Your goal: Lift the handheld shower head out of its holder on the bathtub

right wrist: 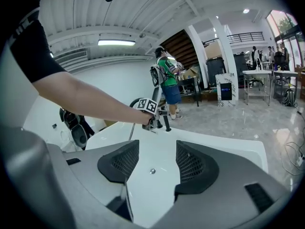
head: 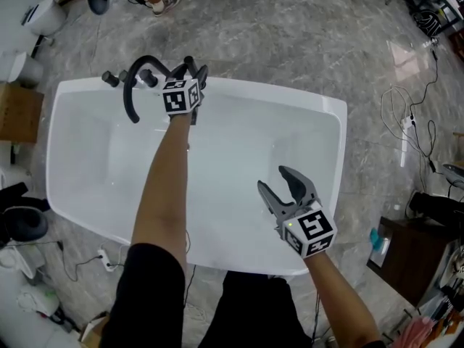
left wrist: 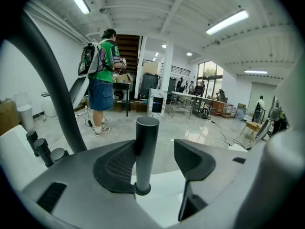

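Note:
The handheld shower head (left wrist: pixel 146 151) is a black upright cylinder in its holder on the far rim of the white bathtub (head: pixel 290 96). My left gripper (head: pixel 194 69) is at that rim with the handle between its jaws. In the left gripper view the left pad (left wrist: pixel 116 168) lies against the handle while the right pad (left wrist: pixel 193 159) stands apart from it, so the left gripper (left wrist: pixel 153 149) is open. A black arched faucet spout (head: pixel 134 85) and knobs (head: pixel 110 78) stand just left of it. My right gripper (head: pixel 274 180) hangs open over the tub's inside, nothing between its pads (right wrist: pixel 125 163).
The tub drain (right wrist: pixel 152 171) shows ahead of the right gripper. A person (left wrist: pixel 101 80) stands on the marble floor beyond the tub. Cables (head: pixel 413 122) run along the floor at the right, beside a brown cabinet (head: pixel 395 259). A power strip (head: pixel 105 259) lies at the left.

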